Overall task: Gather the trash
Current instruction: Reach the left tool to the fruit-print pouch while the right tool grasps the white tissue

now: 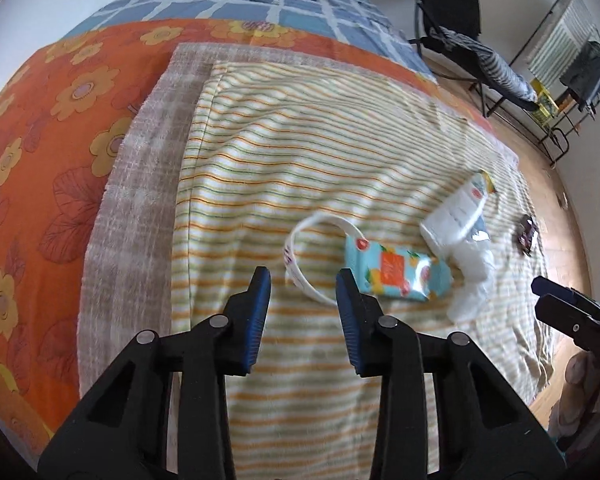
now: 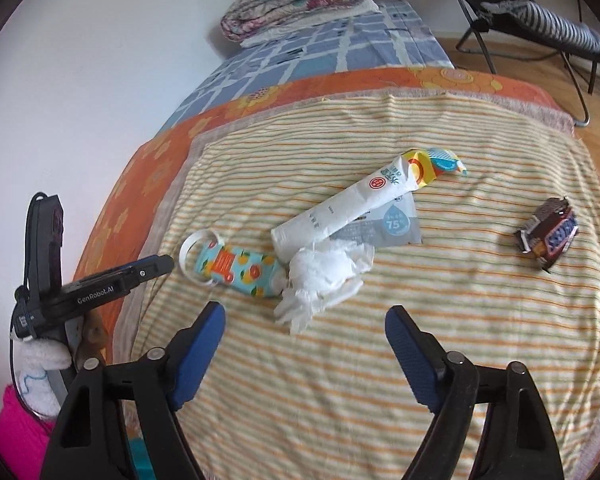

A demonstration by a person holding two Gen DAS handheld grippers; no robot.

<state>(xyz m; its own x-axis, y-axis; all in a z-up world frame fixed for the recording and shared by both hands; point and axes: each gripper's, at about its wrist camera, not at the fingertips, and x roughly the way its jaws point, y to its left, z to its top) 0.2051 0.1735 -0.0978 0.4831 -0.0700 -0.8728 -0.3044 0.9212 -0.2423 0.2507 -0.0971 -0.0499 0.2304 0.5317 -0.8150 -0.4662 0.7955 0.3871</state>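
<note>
Low in the left wrist frame, the left claw (image 1: 303, 280) hangs open over the striped blanket (image 1: 300, 152) on the bed, its fingers empty, a white loop handle (image 1: 296, 258) between the tips. Just right of it lies the turquoise fruit-print packet (image 1: 396, 274), touching crumpled white tissue (image 1: 474, 276). The right claw (image 2: 305, 314) gapes wide and empty below the tissue (image 2: 324, 274). Above it lies a white tube (image 2: 340, 212); a chocolate wrapper (image 2: 548, 234) sits well apart at right.

right hand-held gripper (image 2: 305, 344) spread wide | above crumpled tissue (image 2: 324, 276) | striped blanket (image 2: 480, 300)
</note>
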